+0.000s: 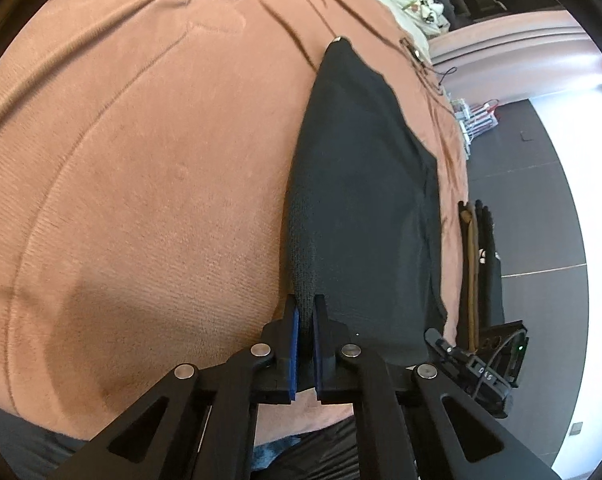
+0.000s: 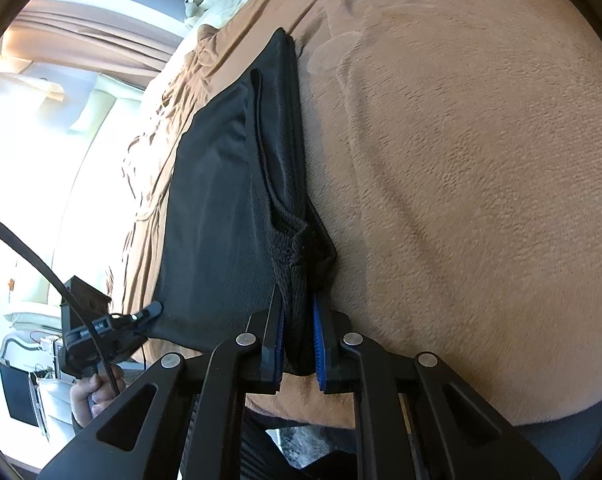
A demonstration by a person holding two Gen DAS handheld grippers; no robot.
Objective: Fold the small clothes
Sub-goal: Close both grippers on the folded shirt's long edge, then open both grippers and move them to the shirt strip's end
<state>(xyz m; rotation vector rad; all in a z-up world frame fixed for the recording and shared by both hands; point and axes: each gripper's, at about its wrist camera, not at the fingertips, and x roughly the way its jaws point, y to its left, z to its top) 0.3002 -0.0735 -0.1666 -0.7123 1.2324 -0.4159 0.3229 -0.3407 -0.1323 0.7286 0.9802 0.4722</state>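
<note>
left wrist: garment point(image 1: 365, 184) between tool point(image 1: 306, 332) pads

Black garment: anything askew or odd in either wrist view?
Nothing stands out. The black garment lies flat on the brown blanket, with the left claw and right claw each shut on a near corner. Mesh bunches a little at the right claw's grip, normal for a pinch.

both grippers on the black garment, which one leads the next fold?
Neither clearly; slight edge to the left gripper. It pinches a thin rolled edge of the black garment. The right gripper clamps a bunched mesh corner.
</note>
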